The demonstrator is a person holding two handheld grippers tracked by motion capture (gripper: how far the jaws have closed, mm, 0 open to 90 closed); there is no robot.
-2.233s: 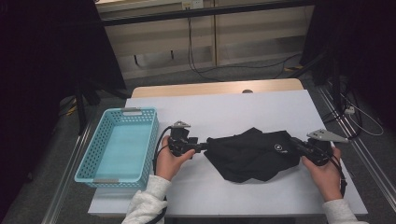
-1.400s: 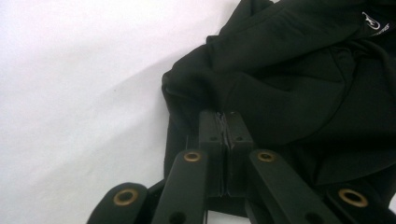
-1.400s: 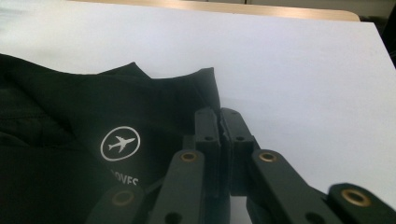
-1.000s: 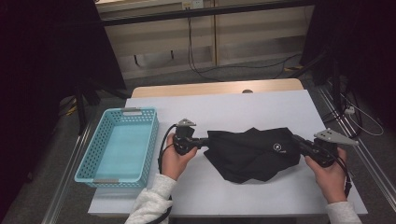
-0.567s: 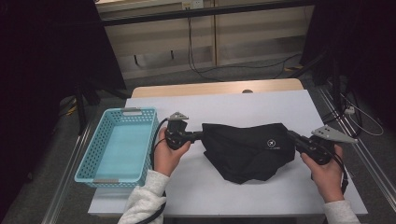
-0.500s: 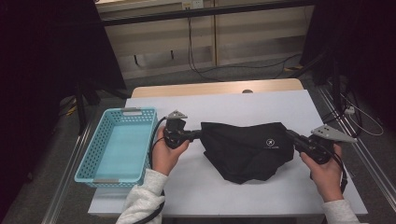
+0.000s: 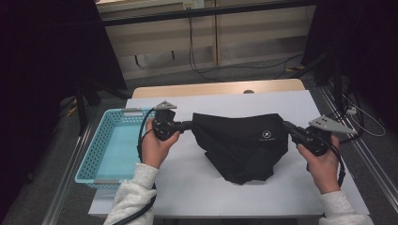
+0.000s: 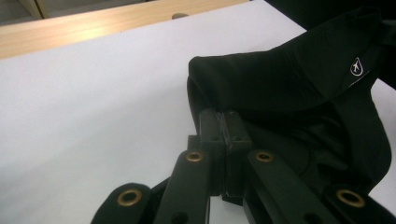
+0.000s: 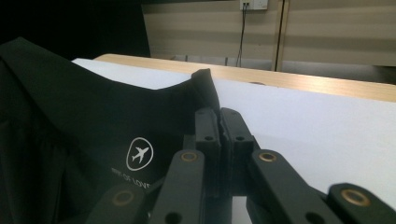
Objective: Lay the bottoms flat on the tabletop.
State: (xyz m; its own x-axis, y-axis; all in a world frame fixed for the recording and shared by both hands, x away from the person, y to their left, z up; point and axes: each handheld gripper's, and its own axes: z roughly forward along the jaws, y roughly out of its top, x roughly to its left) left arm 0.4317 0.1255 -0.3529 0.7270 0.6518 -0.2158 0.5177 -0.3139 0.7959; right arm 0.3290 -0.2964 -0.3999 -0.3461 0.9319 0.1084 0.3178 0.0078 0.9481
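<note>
A black garment (image 7: 239, 140) with a small white plane logo hangs stretched between my two grippers above the white table (image 7: 197, 187). My left gripper (image 7: 191, 124) is shut on its left top corner; in the left gripper view the jaws (image 8: 225, 127) pinch the dark cloth (image 8: 299, 84). My right gripper (image 7: 283, 124) is shut on the right top corner; its own view shows the jaws (image 9: 219, 122) pressed together on the fabric (image 9: 84, 116) near the logo. The garment's lower part sags to a point that rests on the table.
A light blue mesh basket (image 7: 89, 161) sits at the table's left edge, close to my left forearm. A wooden strip (image 7: 216, 88) runs along the table's far edge. A metal rail (image 7: 371, 164) lines the right side.
Both grippers have risen and drawn apart. The garment went from a crumpled heap to a spread sheet with a straight top edge, lifted partly off the table.
</note>
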